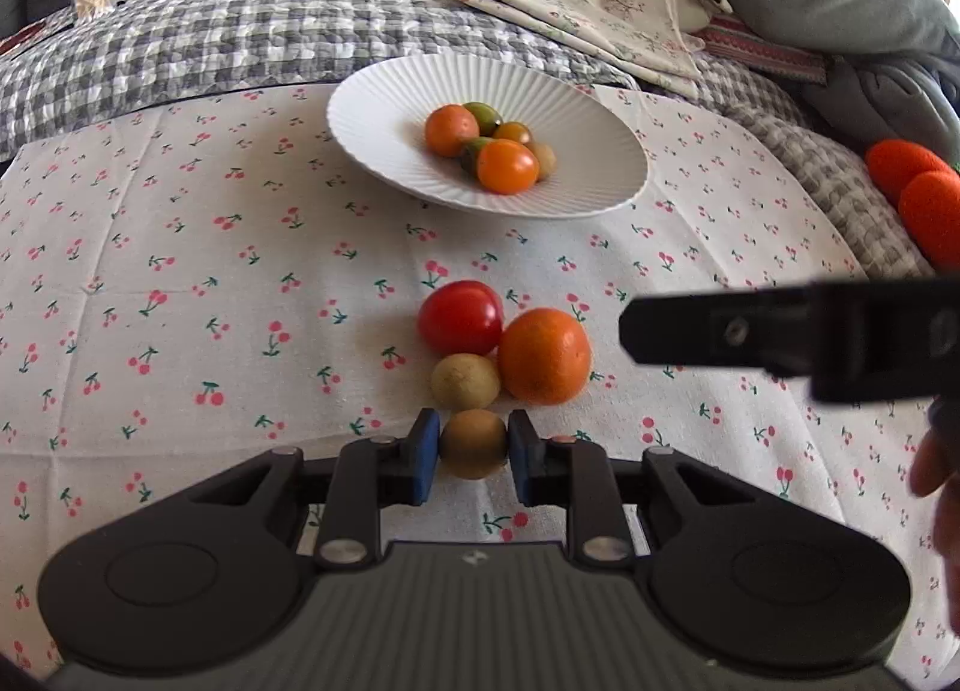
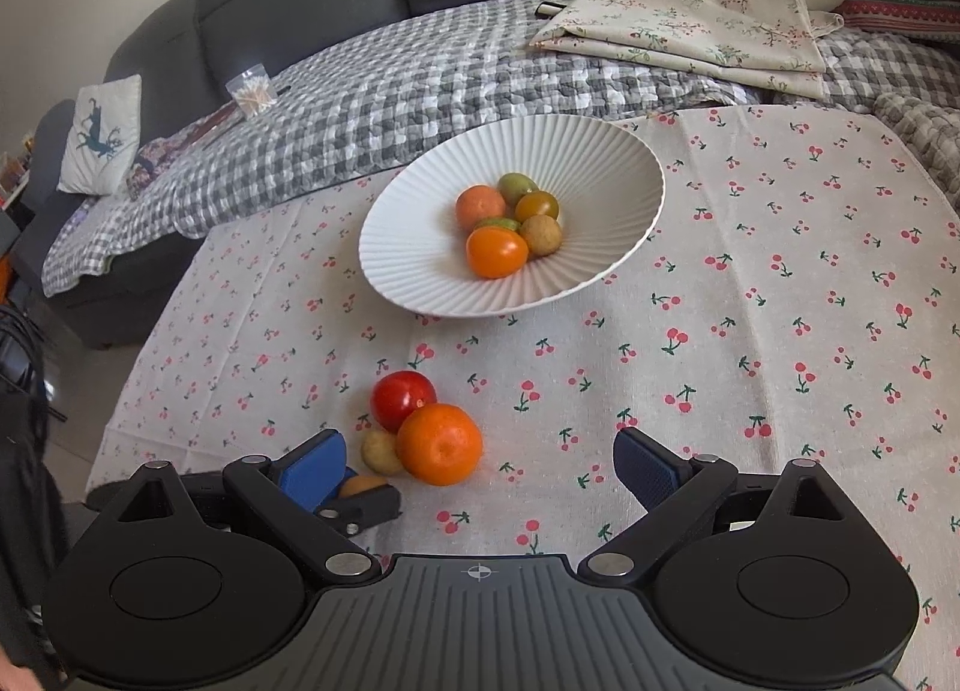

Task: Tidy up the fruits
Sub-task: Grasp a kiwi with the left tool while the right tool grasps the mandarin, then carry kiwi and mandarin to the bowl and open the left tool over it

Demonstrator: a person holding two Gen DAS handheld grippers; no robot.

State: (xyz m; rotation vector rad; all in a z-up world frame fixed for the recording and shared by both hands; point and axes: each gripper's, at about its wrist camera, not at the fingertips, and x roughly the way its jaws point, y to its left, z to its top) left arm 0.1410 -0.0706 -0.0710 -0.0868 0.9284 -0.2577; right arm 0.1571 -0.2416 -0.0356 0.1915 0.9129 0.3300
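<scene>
My left gripper [image 1: 474,447] is shut on a small brown round fruit [image 1: 473,442] low over the cherry-print cloth, its blue pads [image 1: 425,454] pressing both sides. Just beyond it lie a pale yellow-green fruit [image 1: 465,381], a red tomato [image 1: 460,317] and an orange [image 1: 543,355], touching one another. A white ribbed bowl [image 1: 384,109] farther back holds several small orange, green and tan fruits. My right gripper [image 2: 480,472] stands open with nothing between its fingers, to the right of the orange [image 2: 439,443] and the red tomato [image 2: 402,399]. The held fruit [image 2: 361,485] peeks out behind the left gripper's finger.
The cherry-print cloth [image 2: 750,301] covers the near table; a grey checked quilt [image 2: 390,85] lies behind it. Folded floral fabric [image 2: 696,25] and a small clear container [image 2: 251,88] sit on the quilt. A grey sofa stands behind. Two orange round objects [image 1: 918,193] show at the right edge.
</scene>
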